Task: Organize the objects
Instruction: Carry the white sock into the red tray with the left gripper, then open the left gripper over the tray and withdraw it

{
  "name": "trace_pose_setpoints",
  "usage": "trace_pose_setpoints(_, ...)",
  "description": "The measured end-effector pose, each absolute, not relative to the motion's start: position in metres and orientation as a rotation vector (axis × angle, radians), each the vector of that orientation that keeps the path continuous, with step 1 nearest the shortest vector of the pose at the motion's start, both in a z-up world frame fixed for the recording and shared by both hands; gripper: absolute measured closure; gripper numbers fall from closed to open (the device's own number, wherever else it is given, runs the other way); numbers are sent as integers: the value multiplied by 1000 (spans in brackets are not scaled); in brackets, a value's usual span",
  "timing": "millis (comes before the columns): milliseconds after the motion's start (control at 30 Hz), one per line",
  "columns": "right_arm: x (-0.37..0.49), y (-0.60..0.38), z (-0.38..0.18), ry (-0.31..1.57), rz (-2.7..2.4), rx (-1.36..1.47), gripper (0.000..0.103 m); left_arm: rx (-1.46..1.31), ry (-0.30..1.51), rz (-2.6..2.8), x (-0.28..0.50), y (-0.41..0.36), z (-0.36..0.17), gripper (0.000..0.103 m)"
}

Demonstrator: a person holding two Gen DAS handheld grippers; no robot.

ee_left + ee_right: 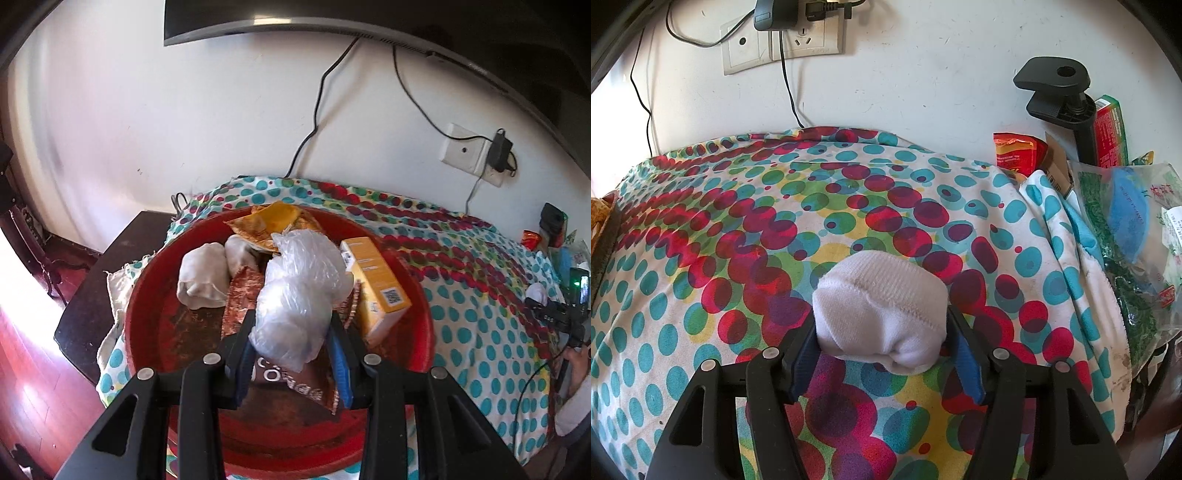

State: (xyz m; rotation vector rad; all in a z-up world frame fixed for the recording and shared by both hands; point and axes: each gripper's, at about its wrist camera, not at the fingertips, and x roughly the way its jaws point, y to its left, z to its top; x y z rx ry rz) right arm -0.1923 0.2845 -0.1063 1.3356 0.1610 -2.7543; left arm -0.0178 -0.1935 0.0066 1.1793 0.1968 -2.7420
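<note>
In the left wrist view my left gripper (pixel 293 328) is shut on a crumpled clear plastic bag (pixel 303 291), held over a red basin (pixel 147 317). The basin holds two rolled off-white socks (pixel 203 280), a yellow box (pixel 376 284), a yellow-orange packet (pixel 273 221) and brown snack wrappers (pixel 291 380). In the right wrist view my right gripper (pixel 882 328) has both pads against a rolled white sock (pixel 882 314) that rests on the dotted cloth (pixel 738 229). The same sock (pixel 536 292) shows small at the far right of the left wrist view.
The dotted cloth covers a table against a white wall with sockets (pixel 783 40) and hanging cables. At the right edge lie a bag with a blue item (pixel 1126 221), a red packet (pixel 1015 151), a green-red box (pixel 1112 129) and a black clamp (pixel 1060 92). A dark side table (pixel 110 277) stands to the left.
</note>
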Motion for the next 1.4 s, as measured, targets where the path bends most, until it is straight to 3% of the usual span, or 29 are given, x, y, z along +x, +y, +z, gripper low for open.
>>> trace_pose_setpoints(1033, -193, 287, -107, 171, -2763, 1341, 37, 1303, 177, -2638, -78, -208, -26, 63)
trace_pose_setpoints(1400, -193, 287, -108, 175, -2766, 1342, 35, 1282, 198, -2607, -72, -207, -25, 57)
